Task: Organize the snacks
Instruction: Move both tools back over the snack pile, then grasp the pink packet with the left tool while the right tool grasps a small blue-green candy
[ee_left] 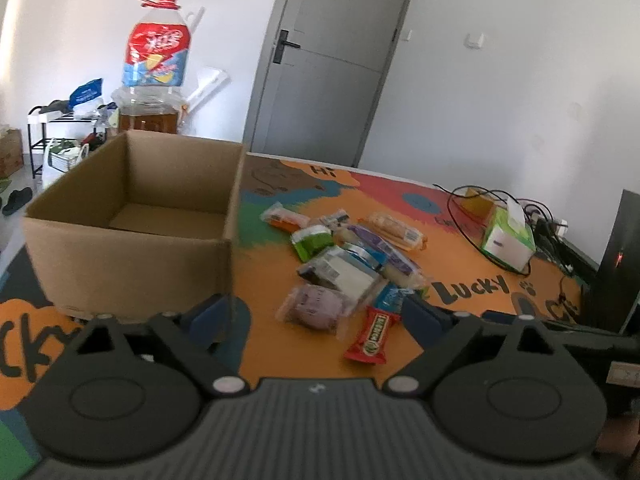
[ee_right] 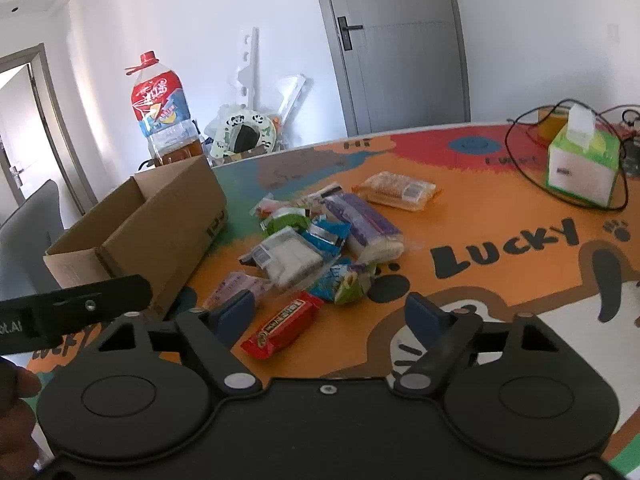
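Left gripper (ee_left: 312,312): its fingers stand wide with nothing between them, low in the frame, above the purple snack pack (ee_left: 316,306).
Right gripper (ee_right: 330,314): its fingers are apart and hold nothing; the red candy bar (ee_right: 282,330) lies just in front of them.
Snack pile (ee_right: 320,236): the packs lie in a heap in the middle of the frame, on the painted bench (ee_right: 500,280); many touch or overlap.
Cardboard box (ee_left: 132,220): open and empty, at the left of the frame, just beside the pile.
Risk, two at once: the fingers may pinch two packs, since they lie on each other.
Risk, slipping: the wrappers look shiny and soft, so a pack may slide out.
Risk, bumping: both grippers aim at the same heap and may knock each other.
Risk, cable: the black wire (ee_right: 568,184) by the tissue box (ee_right: 580,168) at the upper right may snag.
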Demonstrator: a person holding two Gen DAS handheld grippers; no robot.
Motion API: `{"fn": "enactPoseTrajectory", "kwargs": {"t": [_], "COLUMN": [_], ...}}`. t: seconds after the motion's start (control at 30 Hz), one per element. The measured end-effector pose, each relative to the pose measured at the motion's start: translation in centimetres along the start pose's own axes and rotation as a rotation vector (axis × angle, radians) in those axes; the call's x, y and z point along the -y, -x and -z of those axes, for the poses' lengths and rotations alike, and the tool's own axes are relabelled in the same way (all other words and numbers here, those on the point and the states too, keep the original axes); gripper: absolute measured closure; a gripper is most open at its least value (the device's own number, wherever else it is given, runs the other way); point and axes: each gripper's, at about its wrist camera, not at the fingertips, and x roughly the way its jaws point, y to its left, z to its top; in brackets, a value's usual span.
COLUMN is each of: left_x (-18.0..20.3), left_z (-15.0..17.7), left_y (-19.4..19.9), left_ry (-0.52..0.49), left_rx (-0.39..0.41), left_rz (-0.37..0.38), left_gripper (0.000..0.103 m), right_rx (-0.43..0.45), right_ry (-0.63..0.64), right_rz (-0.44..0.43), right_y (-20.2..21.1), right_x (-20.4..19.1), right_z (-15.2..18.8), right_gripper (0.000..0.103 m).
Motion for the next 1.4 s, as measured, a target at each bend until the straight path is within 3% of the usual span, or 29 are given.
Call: {"fn": "enactPoseTrajectory", "kwargs": {"t": [0.17, 0.3, 0.9, 1.03, 1.13, 1.17, 1.3, 1.4], "left_x": [0.3, 0.4, -0.1, -0.5, -0.9, -0.9, -1.1, -1.5], "left_z": [0.1, 0.0, 0.0, 0.6, 0.8, 0.8, 0.8, 1.0], "left_y": [-2.0, -3.6, -8.4, -9.0, -8.9, -8.8, -8.3, -7.7], "left_ry": [0.011, 0.02, 0.076, 0.108, 0.122, 0.122, 0.13, 0.138], "left_rx": [-0.027, -0.044, -0.072, -0.093, -0.084, -0.079, -0.068, -0.071], "left_rz": [0.01, 0.002, -0.07, -0.079, -0.069, -0.063, -0.042, -0.027], "left_gripper": [0.019, 0.029, 0.031, 0.045, 0.053, 0.058, 0.074, 0.08], "right_rx": [-0.015, -0.017, -0.047, -0.059, -0.084, -0.094, -0.087, -0.082], "right_ry": [-0.017, -0.033, -0.046, -0.045, -0.047, -0.051, -0.056, -0.056], "right_rz": [-0.012, -0.017, -0.012, -0.02, -0.029, -0.034, -0.038, -0.033], "right_y": [-1.2, -2.1, -6.1, -7.0, -7.8, -8.0, -7.8, -7.3], "right_x": [0.5, 1.2, 2.5, 2.2, 2.2, 2.2, 2.1, 2.2], "right_z": [-0.1, -0.5, -2.5, -2.5, -2.2, -2.1, -1.7, -1.3], "right_gripper": [0.035, 0.036, 0.036, 0.038, 0.054, 0.063, 0.064, 0.065]}}
